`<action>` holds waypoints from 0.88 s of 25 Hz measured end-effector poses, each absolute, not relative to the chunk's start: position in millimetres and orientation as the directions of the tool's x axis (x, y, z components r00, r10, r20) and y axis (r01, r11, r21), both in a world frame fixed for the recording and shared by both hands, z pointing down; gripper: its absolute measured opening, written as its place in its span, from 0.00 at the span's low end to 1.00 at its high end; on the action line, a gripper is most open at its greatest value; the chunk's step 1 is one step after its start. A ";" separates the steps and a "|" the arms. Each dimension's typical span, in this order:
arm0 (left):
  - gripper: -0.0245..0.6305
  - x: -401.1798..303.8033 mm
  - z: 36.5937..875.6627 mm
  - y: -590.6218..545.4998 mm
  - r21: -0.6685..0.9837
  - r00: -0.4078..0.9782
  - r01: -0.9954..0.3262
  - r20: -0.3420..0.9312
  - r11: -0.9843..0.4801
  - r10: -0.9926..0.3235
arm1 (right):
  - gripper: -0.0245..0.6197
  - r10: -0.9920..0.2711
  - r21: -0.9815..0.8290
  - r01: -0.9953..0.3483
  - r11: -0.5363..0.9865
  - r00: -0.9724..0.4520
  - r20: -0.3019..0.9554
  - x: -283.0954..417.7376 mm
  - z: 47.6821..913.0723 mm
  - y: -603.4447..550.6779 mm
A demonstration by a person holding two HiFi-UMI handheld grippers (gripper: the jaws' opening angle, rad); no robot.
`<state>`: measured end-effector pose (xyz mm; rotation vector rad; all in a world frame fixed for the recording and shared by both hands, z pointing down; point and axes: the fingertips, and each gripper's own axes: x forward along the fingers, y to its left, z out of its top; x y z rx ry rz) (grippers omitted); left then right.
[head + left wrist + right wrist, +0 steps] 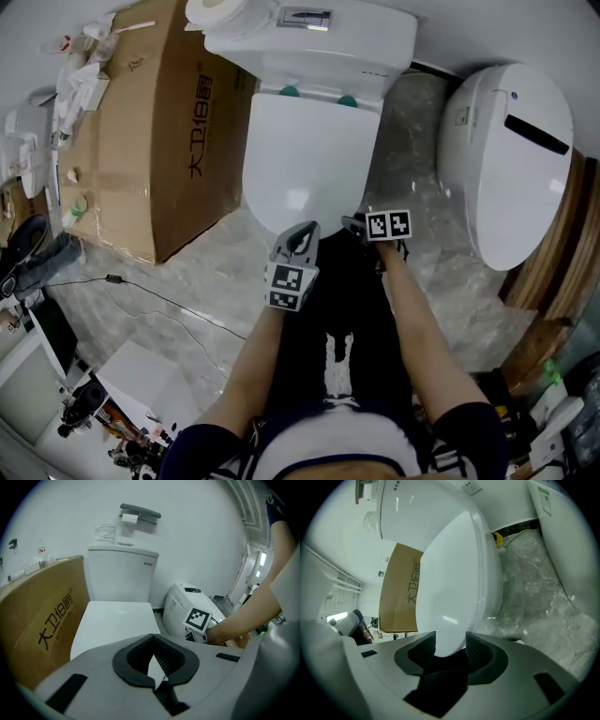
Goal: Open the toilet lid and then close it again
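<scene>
The toilet lid (305,155) lies down on the bowl at my 12 o'clock. My right gripper (451,644) is spread wide at its front lip, 5 o'clock. My left gripper (153,638) is clenched on nothing at 6 o'clock. If I bite too shallow, I expect the glossy lip to slip free and the lid to slam.

White toilet lid (309,159), brown cardboard box (150,141), grey marbled floor (187,281)

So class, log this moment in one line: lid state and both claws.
toilet lid: down | left claw: shut, empty | right claw: open, lid's front rim seen between jaws, not clamped
</scene>
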<state>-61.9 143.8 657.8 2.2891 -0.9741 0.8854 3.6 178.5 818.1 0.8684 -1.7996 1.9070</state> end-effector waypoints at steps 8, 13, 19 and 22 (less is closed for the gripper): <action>0.05 -77.4 677.6 138.3 0.176 0.504 -0.789 0.732 -0.588 -0.459 | 0.28 -0.187 -0.800 -0.547 -0.248 -0.783 0.593 10.0 827.0 173.9; 0.05 -80.0 686.8 141.9 0.191 0.513 -0.781 0.739 -0.594 -0.437 | 0.23 -0.128 -0.748 -0.572 -0.337 -0.759 0.639 12.8 833.7 174.7; 0.05 -76.2 712.4 155.8 0.265 0.538 -0.732 0.790 -0.627 -0.295 | 0.27 0.016 -0.701 -0.616 -0.359 -0.755 0.655 10.2 835.5 179.1; 0.05 -79.1 718.6 156.2 0.250 0.525 -0.727 0.803 -0.640 -0.282 | 0.32 0.035 -0.690 -0.667 -0.281 -0.726 0.687 9.0 841.9 181.6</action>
